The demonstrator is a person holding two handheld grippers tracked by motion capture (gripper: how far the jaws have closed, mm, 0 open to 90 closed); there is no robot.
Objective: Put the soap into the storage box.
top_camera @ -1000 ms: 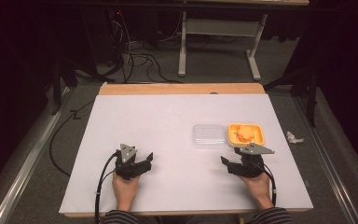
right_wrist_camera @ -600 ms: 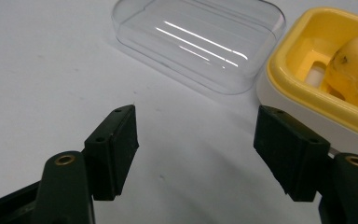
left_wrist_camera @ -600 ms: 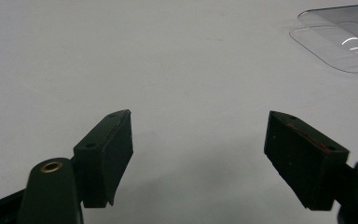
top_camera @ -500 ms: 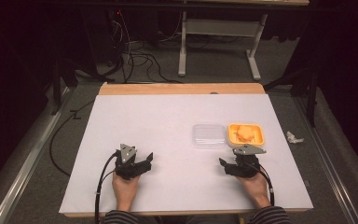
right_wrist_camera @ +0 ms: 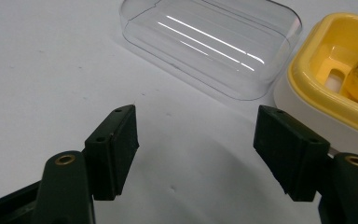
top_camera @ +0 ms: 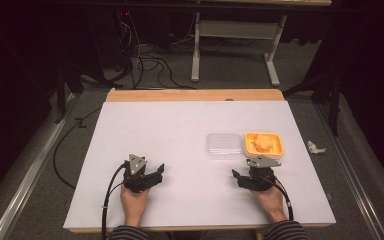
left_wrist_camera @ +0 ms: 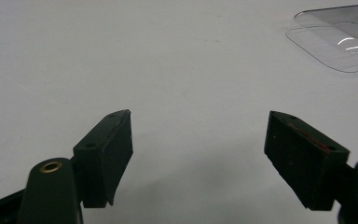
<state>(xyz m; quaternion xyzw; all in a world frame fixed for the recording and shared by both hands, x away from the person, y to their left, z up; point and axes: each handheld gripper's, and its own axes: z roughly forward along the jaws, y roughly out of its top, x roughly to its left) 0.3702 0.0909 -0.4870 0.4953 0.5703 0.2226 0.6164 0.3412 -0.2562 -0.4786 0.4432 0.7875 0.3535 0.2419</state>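
Dark room; grey floor (top_camera: 40, 150); white desk frame (top_camera: 232, 50) behind

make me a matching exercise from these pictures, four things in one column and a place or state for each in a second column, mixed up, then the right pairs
Things:
1. clear lid
2. yellow tray
3. left gripper
4. crumpled scrap

Places or states:
A. on the floor, off the table's right edge
B. holds an orange piece of food
C. empty on the table, just left of the yellow tray
D. open over bare table at the near left

Pairs: 1-C, 2-B, 3-D, 4-A
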